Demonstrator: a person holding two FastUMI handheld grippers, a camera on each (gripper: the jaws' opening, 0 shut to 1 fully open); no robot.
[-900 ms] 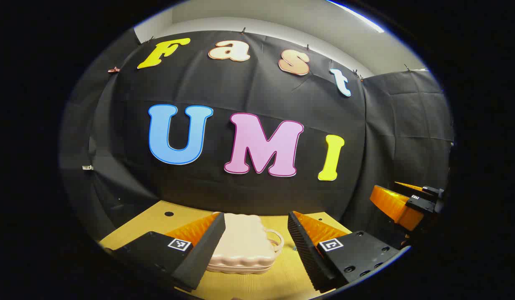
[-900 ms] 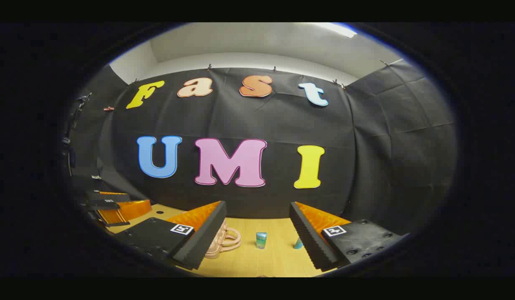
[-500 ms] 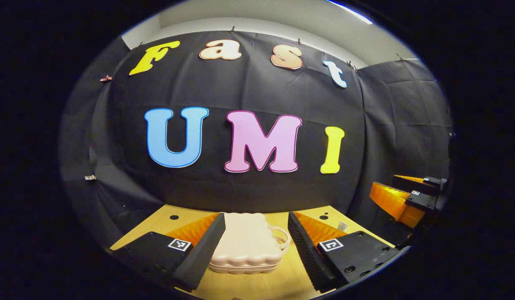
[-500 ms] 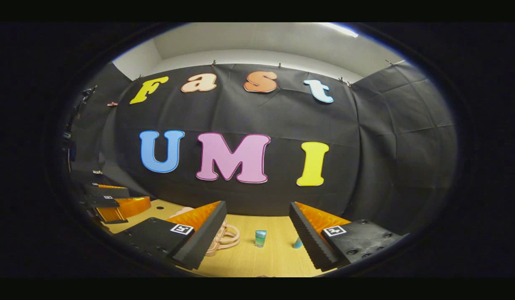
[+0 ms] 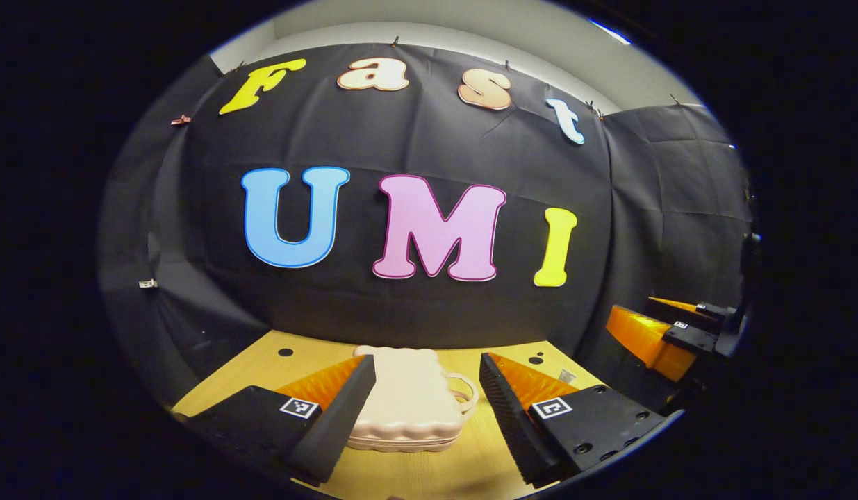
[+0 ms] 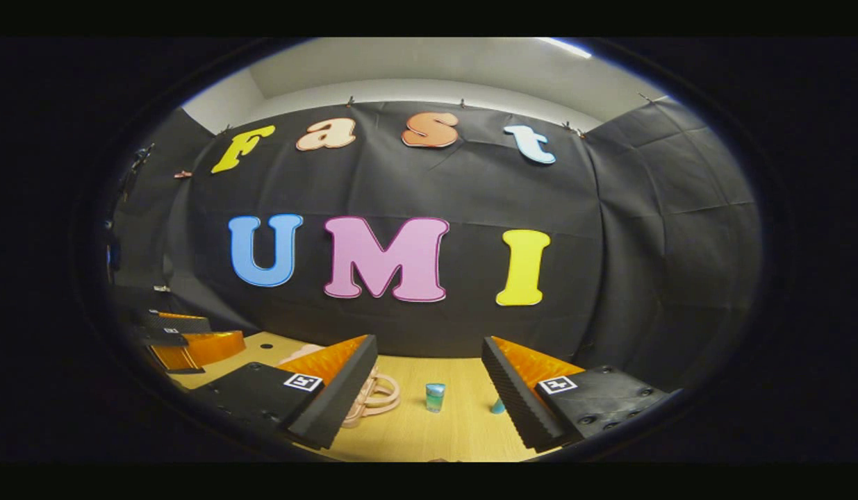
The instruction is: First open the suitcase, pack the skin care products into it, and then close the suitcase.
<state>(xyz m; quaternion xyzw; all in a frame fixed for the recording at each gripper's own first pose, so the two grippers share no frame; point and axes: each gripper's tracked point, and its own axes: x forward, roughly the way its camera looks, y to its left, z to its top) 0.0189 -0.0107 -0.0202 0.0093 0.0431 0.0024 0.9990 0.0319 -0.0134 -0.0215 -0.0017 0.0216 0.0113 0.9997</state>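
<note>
A small pale pink suitcase [image 5: 406,399] with a scalloped edge lies shut on the wooden table [image 5: 429,472], its handle [image 5: 465,394] pointing right. My left gripper [image 5: 425,406] hangs open just in front of it, fingers either side. In the right gripper view my right gripper [image 6: 429,399] is open above the table. Beyond it stands a small blue-green skin care bottle [image 6: 435,397]. A second blue item [image 6: 497,406] peeks out beside the right finger [image 6: 512,396]. The suitcase handle [image 6: 376,396] shows past the left finger.
The table [image 6: 415,434] ends at the black cloth wall behind. Small dark holes [image 5: 282,352] mark the tabletop near the back. The right gripper [image 5: 661,333] shows at the far right of the left gripper view, and the left gripper [image 6: 185,340] at the far left of the right gripper view.
Both grippers have shifted slightly and stayed open. The left view has tipped, so the suitcase sits a little more fully between its fingers. Nothing on the table has moved.
</note>
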